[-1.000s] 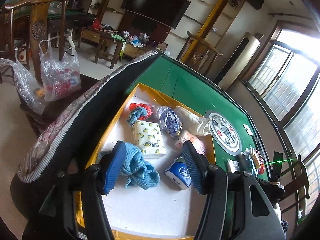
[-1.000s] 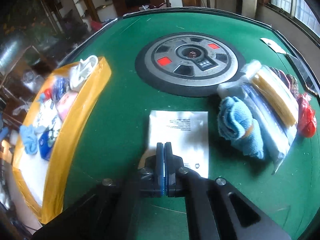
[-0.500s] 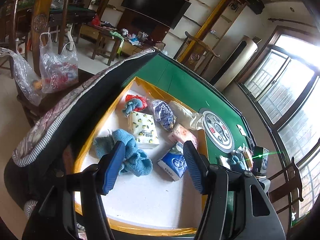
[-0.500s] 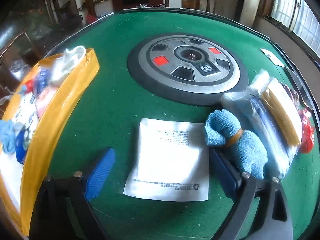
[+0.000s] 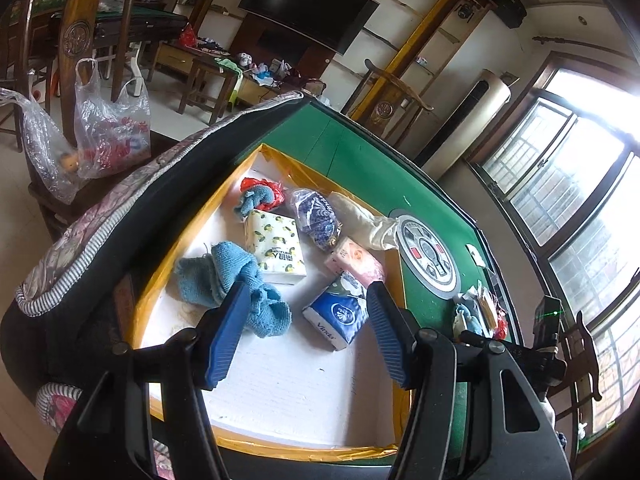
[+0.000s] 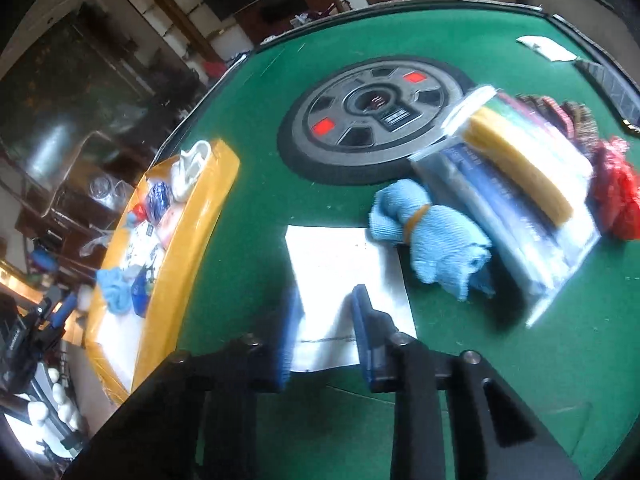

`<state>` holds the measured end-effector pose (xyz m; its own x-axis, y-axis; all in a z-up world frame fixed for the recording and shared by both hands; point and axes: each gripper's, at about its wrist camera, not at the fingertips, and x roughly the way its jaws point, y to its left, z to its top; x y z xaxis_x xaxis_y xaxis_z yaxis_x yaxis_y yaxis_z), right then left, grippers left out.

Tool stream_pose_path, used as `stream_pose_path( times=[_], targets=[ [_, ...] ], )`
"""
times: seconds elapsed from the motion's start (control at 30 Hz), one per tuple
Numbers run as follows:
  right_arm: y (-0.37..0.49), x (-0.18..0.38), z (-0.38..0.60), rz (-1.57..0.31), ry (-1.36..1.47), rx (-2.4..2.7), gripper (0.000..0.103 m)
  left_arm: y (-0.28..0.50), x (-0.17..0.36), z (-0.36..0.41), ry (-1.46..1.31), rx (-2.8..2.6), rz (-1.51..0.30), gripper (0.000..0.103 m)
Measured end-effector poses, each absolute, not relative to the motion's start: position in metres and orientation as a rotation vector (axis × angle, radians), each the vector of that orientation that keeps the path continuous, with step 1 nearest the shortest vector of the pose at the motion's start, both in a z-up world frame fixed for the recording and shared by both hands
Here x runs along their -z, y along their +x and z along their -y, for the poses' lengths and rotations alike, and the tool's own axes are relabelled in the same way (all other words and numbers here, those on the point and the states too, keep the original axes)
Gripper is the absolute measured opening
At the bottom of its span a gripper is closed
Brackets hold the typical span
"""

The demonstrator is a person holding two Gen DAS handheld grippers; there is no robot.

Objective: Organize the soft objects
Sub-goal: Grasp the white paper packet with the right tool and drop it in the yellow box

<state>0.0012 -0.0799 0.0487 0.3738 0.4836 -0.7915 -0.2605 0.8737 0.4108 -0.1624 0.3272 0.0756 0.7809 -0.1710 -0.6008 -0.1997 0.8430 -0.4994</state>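
Note:
A yellow-rimmed tray holds soft things: a blue knit cloth, a lemon-print tissue pack, a blue tissue pack, a pink pack and a white cloth. My left gripper is open and empty above the tray's near half. My right gripper is partly open over a flat white packet on the green table, blurred. A rolled blue towel lies just right of the packet.
A clear bag of sponges and a red bag lie right of the towel. The round control panel sits mid-table. The tray is at the left. Chairs and plastic bags stand beyond the table.
My right gripper opened wide off the white packet, then narrowed again while swinging. My left gripper has pulled back and up from the blue knit cloth in the tray.

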Motion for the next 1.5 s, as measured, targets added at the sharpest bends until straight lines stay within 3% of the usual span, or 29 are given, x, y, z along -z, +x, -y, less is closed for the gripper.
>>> stream_pose_path(
  times=[0.23,0.47,0.8,1.13,1.5],
  targets=[
    [-0.009,-0.073,0.11,-0.992,0.27,-0.467,0.011,-0.165,-0.076,-0.321,-0.576,-0.017,-0.691,0.059],
    [-0.035,-0.116,0.121,-0.898,0.335,-0.579,0.011,-0.163,-0.077,-0.307,-0.561,0.016,-0.697,0.059],
    [-0.046,-0.143,0.025,-0.887,0.252,-0.835,0.011,-0.165,-0.069,-0.307,-0.559,-0.007,-0.723,0.059],
    [-0.066,-0.092,-0.138,-1.016,-0.049,-1.018,0.011,-0.184,-0.052,-0.352,-0.622,-0.123,-0.732,0.059],
    [-0.073,-0.026,-0.206,-1.11,-0.257,-0.973,0.019,-0.19,-0.046,-0.374,-0.657,-0.132,-0.711,0.059]
  ],
)
